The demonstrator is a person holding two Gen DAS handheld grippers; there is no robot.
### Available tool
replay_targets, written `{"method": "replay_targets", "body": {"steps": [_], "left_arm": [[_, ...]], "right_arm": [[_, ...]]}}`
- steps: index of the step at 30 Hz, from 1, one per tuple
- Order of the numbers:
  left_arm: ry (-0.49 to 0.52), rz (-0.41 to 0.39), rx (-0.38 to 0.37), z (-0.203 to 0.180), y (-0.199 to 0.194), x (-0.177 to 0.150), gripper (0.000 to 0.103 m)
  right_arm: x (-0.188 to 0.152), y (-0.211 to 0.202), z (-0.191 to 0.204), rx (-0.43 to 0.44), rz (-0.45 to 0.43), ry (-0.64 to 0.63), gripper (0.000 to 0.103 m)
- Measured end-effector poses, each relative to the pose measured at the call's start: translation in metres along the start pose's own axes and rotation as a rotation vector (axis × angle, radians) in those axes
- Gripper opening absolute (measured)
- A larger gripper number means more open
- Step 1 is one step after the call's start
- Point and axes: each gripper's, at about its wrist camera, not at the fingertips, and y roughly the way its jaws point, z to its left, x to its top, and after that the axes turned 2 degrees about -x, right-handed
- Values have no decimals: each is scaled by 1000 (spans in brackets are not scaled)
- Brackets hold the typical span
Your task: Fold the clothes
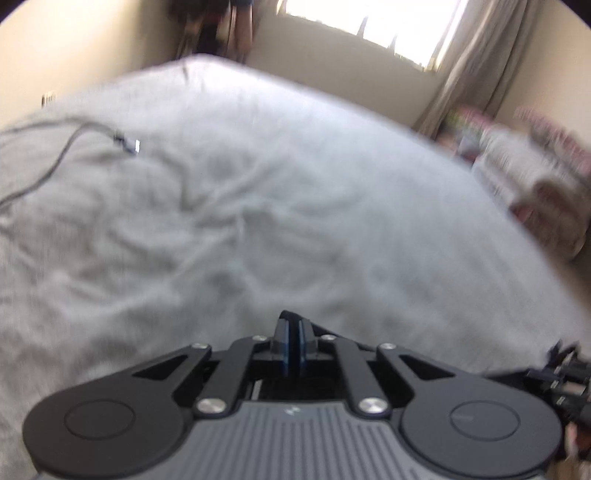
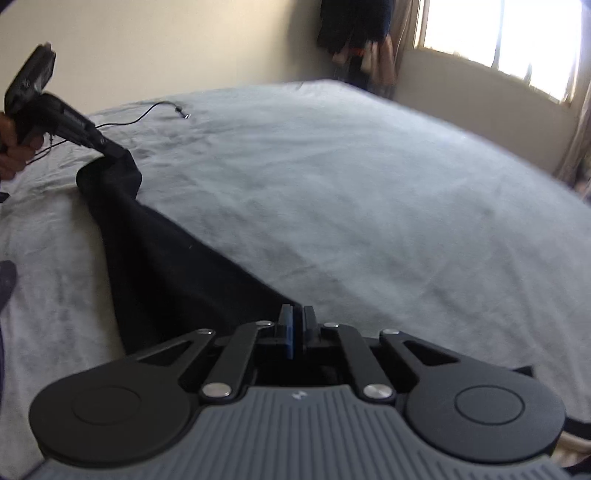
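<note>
A black garment is stretched over the grey bed sheet between my two grippers. My right gripper is shut on one edge of it at the near side. In the right wrist view my left gripper is at the far left, shut on the garment's other end and lifting it slightly off the sheet. In the left wrist view the left gripper is shut, with a sliver of black cloth showing at its fingertips. The right gripper shows blurred at the right edge.
A thin charging cable lies on the sheet at the far left; it also shows in the right wrist view. A window with curtains is beyond the bed. Piled bedding sits on the floor at right. Dark clothes hang in the corner.
</note>
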Motion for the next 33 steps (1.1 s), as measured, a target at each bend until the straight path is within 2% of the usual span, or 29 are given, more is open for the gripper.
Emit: {"method": "replay_targets", "body": {"steps": [2,3,5,7,9,10,13,15,22,24,25,26,28,31,32,33], "left_arm": [[-23,-61,0,2,-6,4,5],[-26,-65,19,2,-3,3,5],[-29,-68,59,2,4,2,7],[-13,-19,123,0,17,-1,9],[-18,47,155,4,25,-3,25],[-40,66,152,10,25,-4,33],[-153,109,99,29,14,-5,34],[-235,151,45,42,7,-8,35],[-346,202,4,49,2,-19,33],[-328,206,11,43,5,-20,32],[-319,208,15,40,7,-20,28],[-309,210,19,37,8,-21,18],[-293,211,31,32,10,-21,10],[-256,202,67,27,4,-18,6],[-241,198,81,25,1,-17,6],[-225,200,86,24,-3,-15,5]], "right_arm": [[0,-5,3,-64,-43,-3,4],[0,-6,3,-94,-57,0,4],[0,2,2,-116,-30,-3,5],[0,8,1,-118,-4,1,5],[0,10,1,-115,12,6,7],[1,11,0,-112,19,12,15],[4,-5,2,-55,6,29,29],[6,-17,6,-10,-6,32,31],[3,-55,30,175,-31,3,31],[-1,-62,41,228,-28,-22,31],[-1,-60,42,233,-24,-23,31],[-2,-59,43,237,-20,-24,31],[-2,-56,46,246,-11,-26,31],[-4,-52,49,260,2,-28,30],[-4,-51,50,264,6,-29,16],[-4,-50,51,269,10,-30,6]]}}
